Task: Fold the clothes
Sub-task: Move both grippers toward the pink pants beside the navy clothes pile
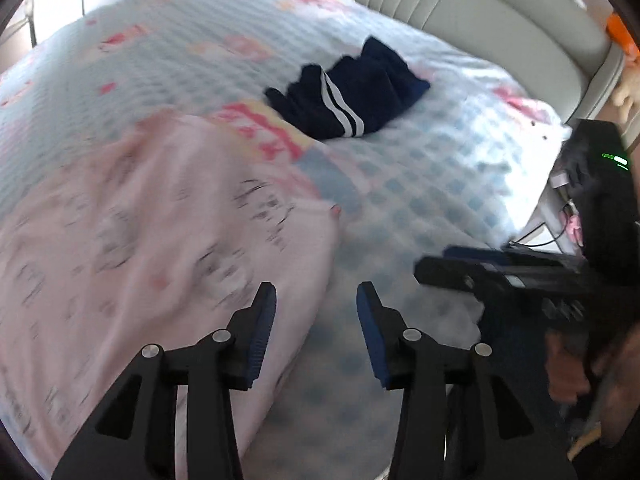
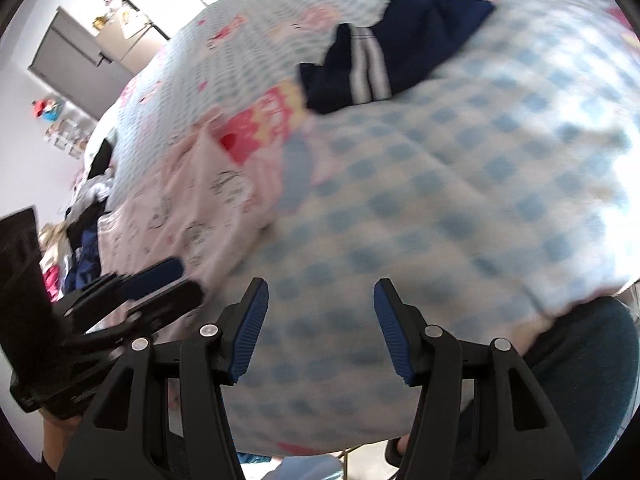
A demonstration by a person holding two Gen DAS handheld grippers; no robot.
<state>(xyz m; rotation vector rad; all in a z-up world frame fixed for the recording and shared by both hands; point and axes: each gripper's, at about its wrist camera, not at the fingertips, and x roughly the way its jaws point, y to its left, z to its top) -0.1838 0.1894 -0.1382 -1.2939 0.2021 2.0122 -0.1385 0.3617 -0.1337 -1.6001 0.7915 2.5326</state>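
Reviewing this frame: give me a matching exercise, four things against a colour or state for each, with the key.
Things:
1. folded garment
2. pink garment
3. bedcover
4. left hand-held gripper

States:
A. blue and white check
B. open, nothing between its jaws
C. navy with two white stripes
D. pale, printed, lying spread flat

Pairs: 1-C, 2-D, 3-A, 4-B

Right tongs (image 2: 320,332): open, empty, over checked bedspread (image 2: 460,184).
Left tongs (image 2: 160,284): lower left, over pink garment (image 2: 180,216).
Navy garment (image 2: 400,52): crumpled, well apart.
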